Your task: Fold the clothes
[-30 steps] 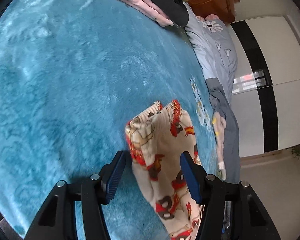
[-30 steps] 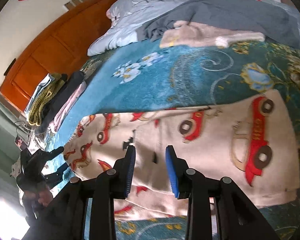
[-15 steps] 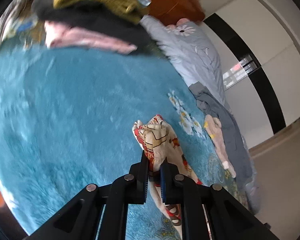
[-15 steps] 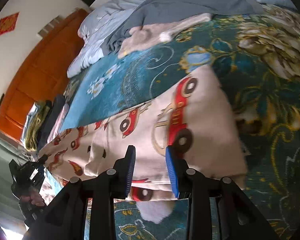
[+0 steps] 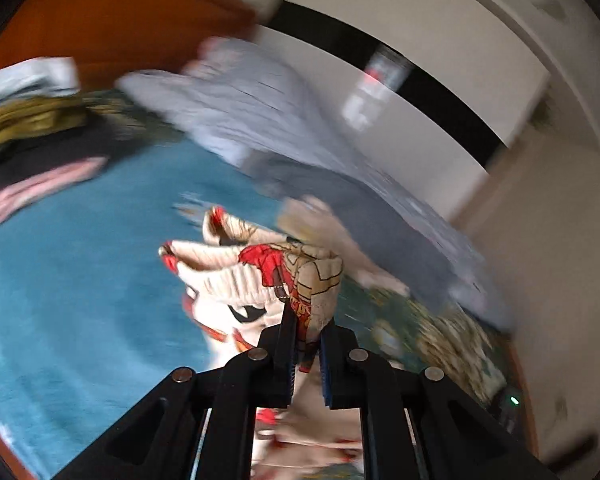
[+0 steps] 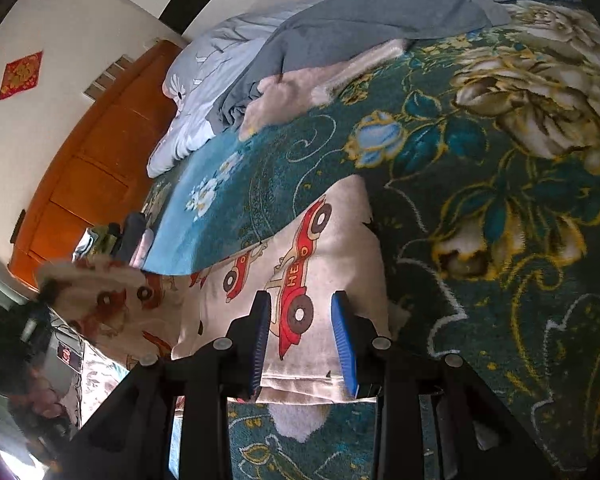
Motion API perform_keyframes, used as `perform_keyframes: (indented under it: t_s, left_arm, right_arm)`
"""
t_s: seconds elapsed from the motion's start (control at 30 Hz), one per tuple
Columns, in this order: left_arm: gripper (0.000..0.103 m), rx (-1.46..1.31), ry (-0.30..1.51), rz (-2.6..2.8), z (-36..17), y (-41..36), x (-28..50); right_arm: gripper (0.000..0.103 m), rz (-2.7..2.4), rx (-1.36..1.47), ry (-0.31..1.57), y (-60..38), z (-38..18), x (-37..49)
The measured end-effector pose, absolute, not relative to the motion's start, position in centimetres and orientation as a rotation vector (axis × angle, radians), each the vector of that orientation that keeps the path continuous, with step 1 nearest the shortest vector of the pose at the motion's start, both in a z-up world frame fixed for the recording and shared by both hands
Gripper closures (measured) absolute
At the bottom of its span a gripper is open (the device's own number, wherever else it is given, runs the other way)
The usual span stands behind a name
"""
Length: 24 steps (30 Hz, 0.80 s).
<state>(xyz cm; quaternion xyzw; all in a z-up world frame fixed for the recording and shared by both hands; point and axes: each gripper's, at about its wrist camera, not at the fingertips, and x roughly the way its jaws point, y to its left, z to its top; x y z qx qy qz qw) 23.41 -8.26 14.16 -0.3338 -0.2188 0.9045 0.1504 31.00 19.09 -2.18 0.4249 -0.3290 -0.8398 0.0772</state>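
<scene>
Garment: cream fleece pants (image 6: 300, 280) printed with red cars; lying flat on the teal floral blanket (image 6: 500, 208) in the right wrist view, far end bunched and raised off the bed at the left of that view; same bunch (image 5: 284, 272) seen in the left wrist view, lifted above the blue part of the blanket (image 5: 80, 280)
Left gripper (image 5: 306, 332): clamped on a gathered fold of the pants; cloth pinched between the two black fingers with blue pads, spilling up and over the tips; view blurred
Right gripper (image 6: 304, 340): fingers apart, hovering over the flat end of the pants; one red car showing in the gap between the blue pads; contact with the cloth not possible to judge
Blanket: teal with large cream flowers and gold outlines on the right, plain blue with small white flowers toward the headboard
Other clothes: small pink fleece piece (image 6: 300, 92) lying at the blanket's far edge, touching a grey garment (image 6: 360, 28); stacked folded pile (image 5: 32, 140) of olive, black and pink near the wooden headboard (image 6: 84, 172)
Bedding: pale grey-blue quilt (image 5: 252, 108) beyond the grey garment
</scene>
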Motion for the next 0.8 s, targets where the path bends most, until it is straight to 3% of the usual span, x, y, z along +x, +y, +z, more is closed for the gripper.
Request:
perform_keyframes:
  t_s: [0.37, 0.67, 0.73, 0.77, 0.8]
  left_arm:
    - [0.093, -1.290, -0.357, 2.295, 5.7, 8.9, 22.0]
    - [0.087, -1.389, -0.251, 2.246, 3.4, 11.8, 22.4]
    - [0.075, -1.384, -0.292, 2.218, 3.3, 11.5, 22.5]
    - [0.050, -1.377, -0.320, 2.200, 3.3, 11.2, 22.6]
    - [0.034, -1.371, -0.348, 2.181, 3.4, 11.0, 22.7]
  right_arm:
    - [0.071, -2.575, 1.274, -1.101, 23.7, -3.3, 33.9]
    - [0.071, -2.574, 1.297, -1.122, 24.4, -4.1, 34.2]
    - [0.071, -2.567, 1.298, -1.113, 24.0, -4.1, 33.9]
    - [0.071, -2.567, 1.294, -1.103, 23.9, -4.0, 33.9]
    - [0.071, -2.567, 1.290, -1.094, 23.7, -3.8, 33.8]
